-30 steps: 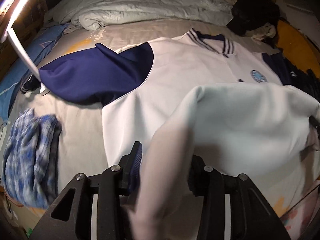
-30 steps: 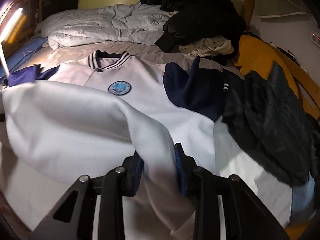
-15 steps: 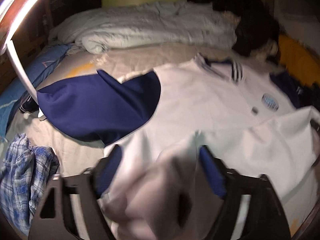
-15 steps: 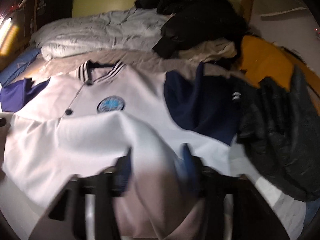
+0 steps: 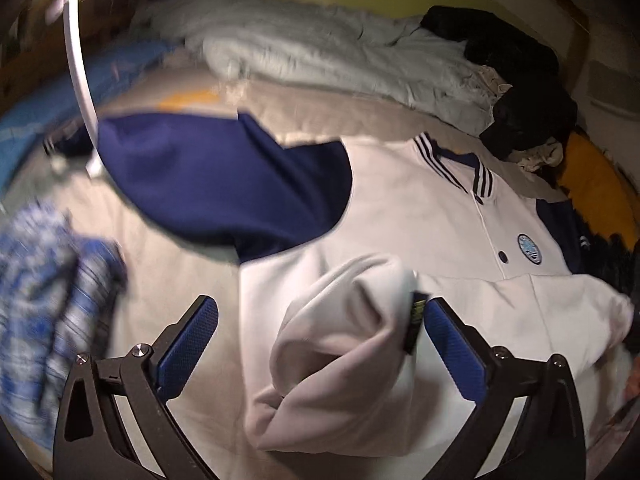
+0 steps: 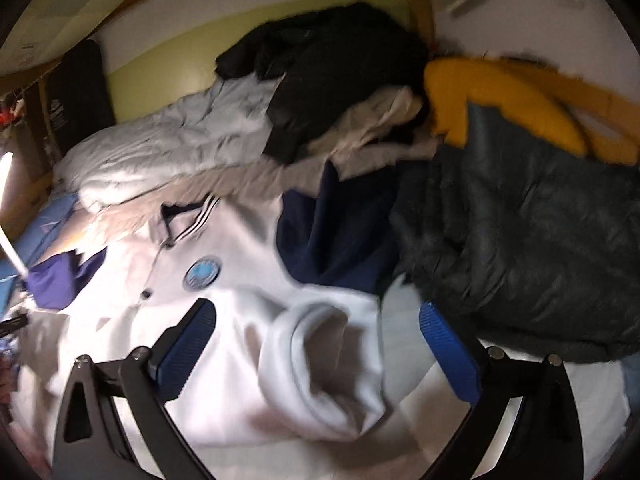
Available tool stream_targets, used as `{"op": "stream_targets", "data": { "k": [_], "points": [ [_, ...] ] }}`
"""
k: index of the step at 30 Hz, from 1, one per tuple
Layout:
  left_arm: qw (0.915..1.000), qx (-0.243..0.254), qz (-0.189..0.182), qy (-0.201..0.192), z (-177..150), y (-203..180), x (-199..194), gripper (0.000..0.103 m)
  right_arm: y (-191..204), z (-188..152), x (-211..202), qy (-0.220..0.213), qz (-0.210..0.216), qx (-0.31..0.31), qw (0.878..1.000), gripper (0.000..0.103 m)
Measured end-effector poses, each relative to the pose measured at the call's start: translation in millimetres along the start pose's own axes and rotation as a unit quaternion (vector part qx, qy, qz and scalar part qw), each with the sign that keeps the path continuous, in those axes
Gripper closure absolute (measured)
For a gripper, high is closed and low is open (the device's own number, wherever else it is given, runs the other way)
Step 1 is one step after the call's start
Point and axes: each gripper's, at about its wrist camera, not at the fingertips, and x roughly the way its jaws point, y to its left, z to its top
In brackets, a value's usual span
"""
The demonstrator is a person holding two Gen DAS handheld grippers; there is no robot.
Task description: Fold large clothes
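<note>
Two blue-padded fingers of your left gripper [image 5: 320, 344] stood spread wide, gripping nothing; the bunched white hem of the jacket [image 5: 400, 208] lay heaped between them, its fold close against the right-hand pad [image 5: 452, 352] and apart from the left one. Ahead of that claw the jacket lay face up on the bed [image 5: 312, 116], striped collar [image 5: 452, 164] farthest out, round badge [image 5: 530, 249] ahead and to the right, and its navy sleeve [image 5: 224, 188] stretched ahead to the left. A blue plaid garment [image 5: 44, 300], blurred, sat just left of the fingers, and a crumpled pale duvet [image 5: 320, 52] lay far ahead. Your right gripper [image 6: 316, 354] was likewise wide apart and empty, a rolled lump of the white jacket [image 6: 240, 248] lying between its fingers without touching either pad. Ahead and to its left you had the badge [image 6: 202, 273] and collar [image 6: 192, 220]; straight ahead the other navy sleeve [image 6: 340, 236]; to the right a dark padded coat [image 6: 520, 248] lay just above the right finger, with a black clothes heap [image 6: 332, 68] and a yellow cloth [image 6: 504, 104] farther out.
</note>
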Motion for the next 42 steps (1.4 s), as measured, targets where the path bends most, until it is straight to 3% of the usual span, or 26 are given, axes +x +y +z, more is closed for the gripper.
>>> {"op": "stream_targets", "data": {
  "k": [1,2,3,4,5,6,7,8,11,13,17,19,22,23,24,26,28,30,35,40,41,42],
  "points": [
    [0.9998,-0.012,-0.014,0.010,-1.2,3.0,4.4,0.007,-1.5,-1.5,3.3,0.012,0.005,0.003,1.000,0.002],
    [0.9994,-0.020,-0.024,0.017,-2.5,5.4,7.4,0.025,-2.5,-3.3,7.7,0.023,0.003,0.005,1.000,0.002],
    [0.9986,-0.027,-0.038,0.025,-3.2,7.7,10.5,0.058,-3.7,-5.5,13.2,0.037,0.003,0.005,0.999,0.002],
    [0.9978,-0.033,-0.049,0.030,-3.4,9.3,12.4,0.071,-5.5,-7.5,19.1,0.051,0.006,0.007,0.999,0.005],
    [0.9981,-0.035,-0.043,0.026,-3.7,10.0,11.6,0.080,-6.1,-9.3,24.0,0.060,0.006,0.009,0.998,0.030],
    [0.9984,-0.036,-0.041,0.016,-3.1,10.3,8.8,0.086,-7.6,-10.3,26.9,0.065,0.003,0.010,0.998,0.079],
    [0.9982,-0.038,-0.046,0.005,-2.1,10.5,4.2,0.088,-7.9,-10.7,29.4,0.064,0.003,0.013,0.998,0.098],
    [0.9980,-0.039,-0.050,-0.009,-0.4,10.1,-2.2,0.089,-9.0,-9.3,27.0,0.053,0.008,0.019,0.998,0.100],
    [0.9972,-0.036,-0.037,-0.054,8.4,7.9,-18.1,0.089,-7.8,2.7,9.0,-0.015,0.009,0.018,1.000,0.100],
    [0.9974,-0.026,-0.013,-0.066,15.2,6.1,-17.0,0.089,-5.1,11.7,8.9,-0.033,-0.001,0.011,0.999,0.100],
    [0.9979,0.014,0.019,-0.060,24.9,0.6,3.5,0.088,-0.3,15.2,31.8,-0.017,-0.043,-0.014,0.999,0.101],
    [0.9983,0.023,0.039,-0.037,23.0,-1.7,16.7,0.083,2.1,11.2,47.6,0.020,-0.061,-0.036,0.997,0.098],
    [0.9980,0.018,0.053,-0.028,19.8,3.5,20.9,0.075,-5.0,5.9,52.6,0.029,-0.090,-0.028,0.995,0.088],
    [0.9977,0.016,0.057,-0.034,20.3,5.1,17.1,0.063,-8.1,6.2,47.7,0.026,-0.085,-0.021,0.996,0.077],
    [0.9971,0.015,0.061,-0.044,20.1,6.2,11.6,0.045,-10.5,6.4,42.3,0.021,-0.084,-0.016,0.996,0.059],
    [0.9948,0.012,0.070,-0.073,17.7,6.7,-2.2,0.029,-16.5,6.5,20.4,-0.015,-0.088,-0.003,0.996,0.036],
    [0.9933,0.022,0.065,-0.092,13.9,2.1,-15.9,0.028,-19.9,5.1,2.8,-0.039,-0.079,0.005,0.996,0.029],
    [0.9926,0.035,0.057,-0.101,9.1,-5.5,-25.4,0.023,-19.9,2.9,-5.6,-0.044,-0.069,0.009,0.997,0.013],
    [0.9909,0.074,0.039,-0.106,-2.5,-32.6,-34.8,0.003,-4.4,-3.9,-1.9,-0.002,-0.031,-0.020,0.999,0.013],
    [0.9929,0.079,0.036,-0.081,-5.5,-40.2,-22.5,0.003,-8.3,-14.5,19.9,0.068,-0.017,-0.004,0.998,0.013],
    [0.9934,0.079,0.031,-0.078,-6.7,-40.6,-20.7,0.003,-12.6,-15.0,20.6,0.071,-0.016,0.005,0.997,0.017],
    [0.9935,0.080,0.029,-0.076,-7.3,-41.3,-18.3,0.003,-17.1,-14.7,20.7,0.071,-0.016,0.012,0.997,0.029]
  ]
}}
